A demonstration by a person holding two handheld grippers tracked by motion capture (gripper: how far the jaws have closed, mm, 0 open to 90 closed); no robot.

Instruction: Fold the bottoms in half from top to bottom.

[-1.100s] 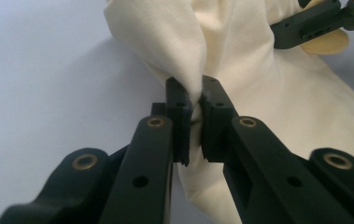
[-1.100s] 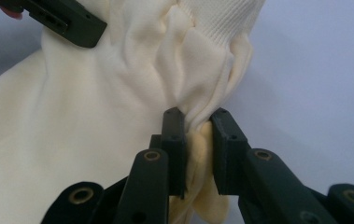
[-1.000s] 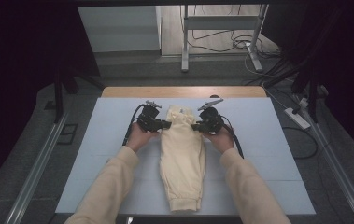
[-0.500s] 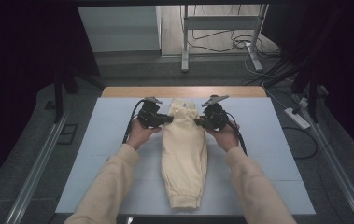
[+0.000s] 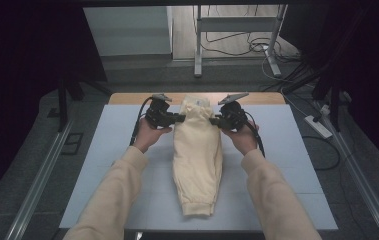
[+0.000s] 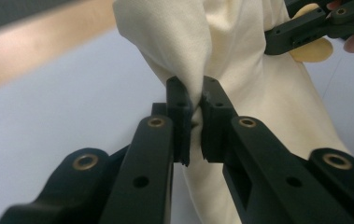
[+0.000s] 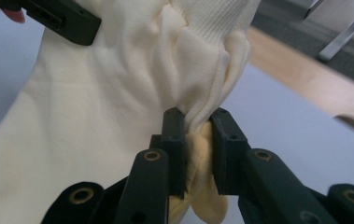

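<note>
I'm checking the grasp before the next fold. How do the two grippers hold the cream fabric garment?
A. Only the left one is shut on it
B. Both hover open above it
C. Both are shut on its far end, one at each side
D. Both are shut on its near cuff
C: the left gripper and the right gripper each pinch bunched cloth of the cream fabric garment at its far end, on opposite sides.

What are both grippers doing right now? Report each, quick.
Left gripper: shut on the cream garment, its fabric bunched between the jaws.
Right gripper: shut on the cream garment, at its other top edge.
</note>
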